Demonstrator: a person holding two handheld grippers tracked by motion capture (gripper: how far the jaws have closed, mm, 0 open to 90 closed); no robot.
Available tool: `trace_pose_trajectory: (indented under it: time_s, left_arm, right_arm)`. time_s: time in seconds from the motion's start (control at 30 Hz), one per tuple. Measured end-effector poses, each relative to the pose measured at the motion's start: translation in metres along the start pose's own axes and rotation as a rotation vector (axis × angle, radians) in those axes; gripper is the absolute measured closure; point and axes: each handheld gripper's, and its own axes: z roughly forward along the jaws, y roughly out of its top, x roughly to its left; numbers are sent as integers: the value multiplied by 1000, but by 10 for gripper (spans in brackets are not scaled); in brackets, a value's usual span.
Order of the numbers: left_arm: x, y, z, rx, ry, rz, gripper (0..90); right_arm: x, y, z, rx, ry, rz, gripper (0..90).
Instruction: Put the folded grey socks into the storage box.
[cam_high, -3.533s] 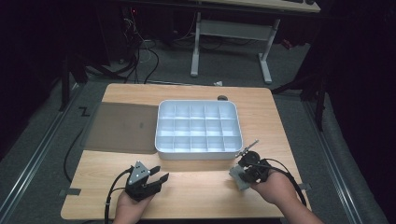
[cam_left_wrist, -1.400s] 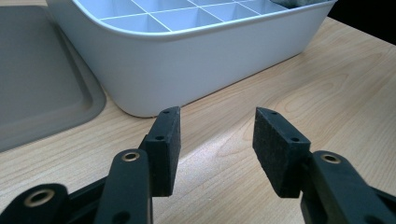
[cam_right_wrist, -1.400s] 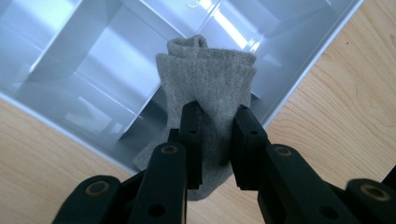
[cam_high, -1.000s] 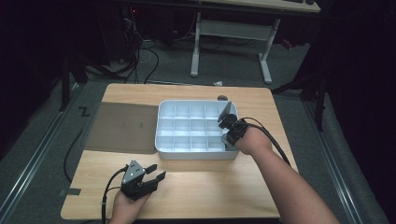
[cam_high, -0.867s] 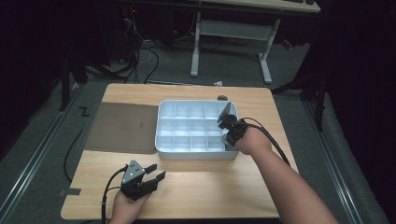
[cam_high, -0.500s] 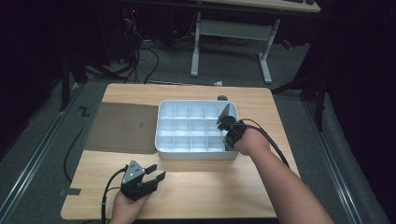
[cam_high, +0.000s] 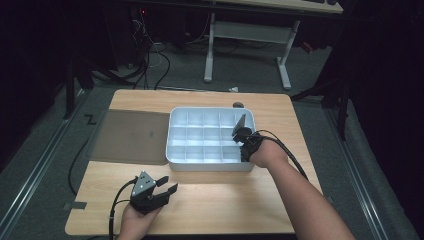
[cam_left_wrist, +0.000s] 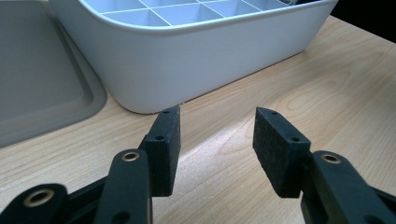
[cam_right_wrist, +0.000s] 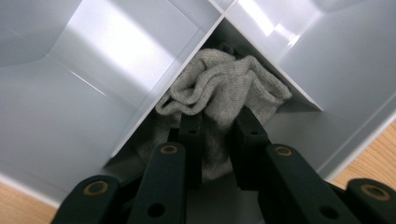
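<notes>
The right gripper (cam_right_wrist: 215, 140) reaches down into a compartment at the right end of the white divided tray (cam_high: 175, 155), in its middle row, and its jaws, which have just been opening a little, have a fold of a crumpled grey sock (cam_right_wrist: 224, 93) between the pads, which look to be touching it. The sock is bunched into a lump in the compartment's far corner, so its long axis and the way it points cannot be told. The left gripper (cam_left_wrist: 215, 140) rests open and empty on the wooden table (cam_high: 225, 200), near the tray's near-left corner, beside the grey mat (cam_high: 130, 135).
</notes>
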Motion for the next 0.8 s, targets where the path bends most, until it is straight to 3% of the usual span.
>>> trace_pose_trajectory:
  time_s: [0.2,0.5,0.63,0.7,0.8]
  left_arm:
    - [-1,0,0,-2,-3,0,521]
    - [-2,0,0,3,-4,2,521]
    - [-2,0,1,6,-5,6,521]
    - [-2,0,1,7,-4,8,520]
    - [-2,0,1,5,-2,7,520]
  right_arm:
    - [-4,-2,-7,-32,3,14,685]
    - [-6,-5,-20,-48,25,57,661]
    - [-9,-5,-26,-71,32,36,659]
    - [-10,-5,-30,-84,42,48,662]
    - [-12,-3,-34,-99,46,48,728]
